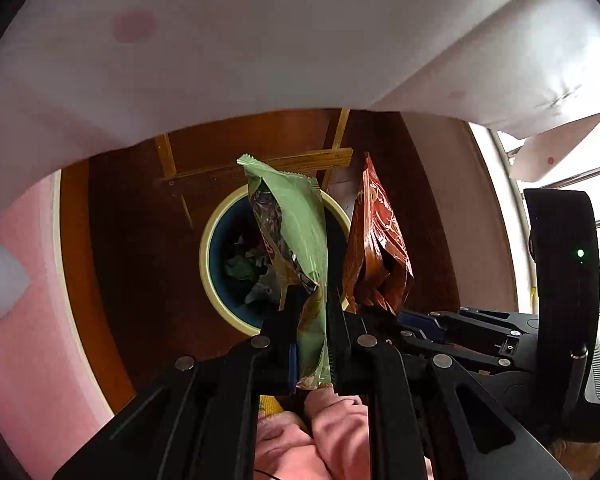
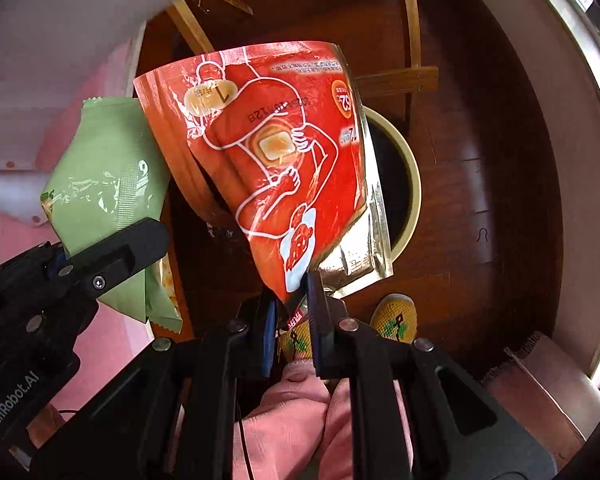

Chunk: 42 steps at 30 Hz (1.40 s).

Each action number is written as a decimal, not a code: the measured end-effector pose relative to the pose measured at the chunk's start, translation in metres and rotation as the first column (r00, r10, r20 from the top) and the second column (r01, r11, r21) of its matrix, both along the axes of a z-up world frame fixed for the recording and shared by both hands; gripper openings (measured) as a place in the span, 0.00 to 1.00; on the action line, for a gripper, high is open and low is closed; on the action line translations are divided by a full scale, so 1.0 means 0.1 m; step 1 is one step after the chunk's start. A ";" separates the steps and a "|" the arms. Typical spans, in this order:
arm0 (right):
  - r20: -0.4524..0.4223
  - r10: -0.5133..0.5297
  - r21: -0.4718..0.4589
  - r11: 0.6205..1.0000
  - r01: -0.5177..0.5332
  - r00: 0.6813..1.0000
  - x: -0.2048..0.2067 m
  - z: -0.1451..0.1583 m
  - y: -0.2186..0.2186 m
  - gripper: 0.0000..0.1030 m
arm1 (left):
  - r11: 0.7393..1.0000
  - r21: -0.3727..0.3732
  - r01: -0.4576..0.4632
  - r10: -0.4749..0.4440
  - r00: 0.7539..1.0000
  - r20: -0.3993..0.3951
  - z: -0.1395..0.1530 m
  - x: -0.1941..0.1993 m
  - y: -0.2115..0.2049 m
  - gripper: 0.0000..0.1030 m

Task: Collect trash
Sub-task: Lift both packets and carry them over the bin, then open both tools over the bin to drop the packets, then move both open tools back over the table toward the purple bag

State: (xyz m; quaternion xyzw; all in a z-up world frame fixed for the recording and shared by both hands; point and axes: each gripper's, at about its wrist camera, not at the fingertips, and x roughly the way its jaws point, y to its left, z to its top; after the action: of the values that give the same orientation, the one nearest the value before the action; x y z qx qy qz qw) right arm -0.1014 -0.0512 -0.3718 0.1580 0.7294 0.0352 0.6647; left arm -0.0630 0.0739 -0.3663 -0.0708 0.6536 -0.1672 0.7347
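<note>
My left gripper is shut on a green snack wrapper, which hangs over a round bin with a cream rim and dark inside; crumpled trash lies in it. To its right my right gripper is shut on a red foil pouch with white line drawings, held above the same bin. In the left wrist view the red pouch hangs beside the green wrapper. The green wrapper and the left gripper's body show at the left of the right wrist view.
The bin stands on a dark wooden floor below a wooden table frame. A white tablecloth hangs across the top. A pink wall is at left, a window at right. Feet in yellow slippers stand near the bin.
</note>
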 end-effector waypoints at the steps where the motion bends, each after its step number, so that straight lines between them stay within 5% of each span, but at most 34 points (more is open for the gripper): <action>1: -0.010 -0.010 0.003 1.000 0.010 1.000 -0.01 -0.18 -0.03 0.11 | 1.000 0.002 0.000 0.000 1.000 -0.010 -0.17 0.01 -0.03 0.11; 8: -0.106 -0.089 0.071 0.993 0.097 0.990 0.12 -1.13 -0.25 0.12 | 0.998 0.055 0.020 -0.017 0.998 -0.055 -1.08 0.05 -0.16 0.13; 11: -0.097 -0.110 0.076 0.990 0.117 0.989 0.18 -1.32 -0.29 0.23 | 0.996 0.082 0.019 -0.014 0.998 -0.066 -1.29 0.04 -0.15 0.30; 12: -0.099 -0.110 0.065 0.991 0.117 0.989 0.21 -1.38 -0.30 0.34 | 0.996 0.086 0.013 -0.006 0.997 -0.073 -1.32 0.12 -0.11 0.34; 14: -0.101 -0.109 0.054 0.992 0.115 0.989 0.22 -1.44 -0.36 0.48 | 0.995 0.102 -0.008 0.016 0.997 -0.079 -1.38 0.18 -0.06 0.51; 17: -0.090 -0.113 0.045 0.992 0.117 0.990 0.20 -1.41 -0.38 0.48 | 0.992 0.121 -0.040 0.049 0.996 -0.073 -1.42 0.28 -0.04 0.70; 21: -0.034 -0.115 0.032 0.993 0.116 0.993 0.22 -1.17 -0.41 0.48 | 0.987 0.145 -0.063 0.073 0.996 -0.060 -1.38 0.31 -0.01 0.71; 30: 0.097 -0.053 0.018 0.999 0.051 0.994 0.32 -0.26 -0.43 0.48 | 0.979 0.182 -0.097 0.096 0.995 0.018 -0.65 0.24 0.08 0.71; 42: 0.155 0.008 0.048 0.999 -0.016 0.988 0.24 1.39 -0.41 0.48 | 0.975 0.154 -0.163 0.144 0.981 0.126 1.20 -0.07 0.20 0.71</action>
State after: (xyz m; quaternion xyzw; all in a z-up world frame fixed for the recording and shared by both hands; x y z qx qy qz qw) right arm -0.0769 -0.0924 -0.2325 0.1668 0.6755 0.0694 0.7149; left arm -0.0696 0.0934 -0.2467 -0.0510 0.6145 -0.0596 0.7850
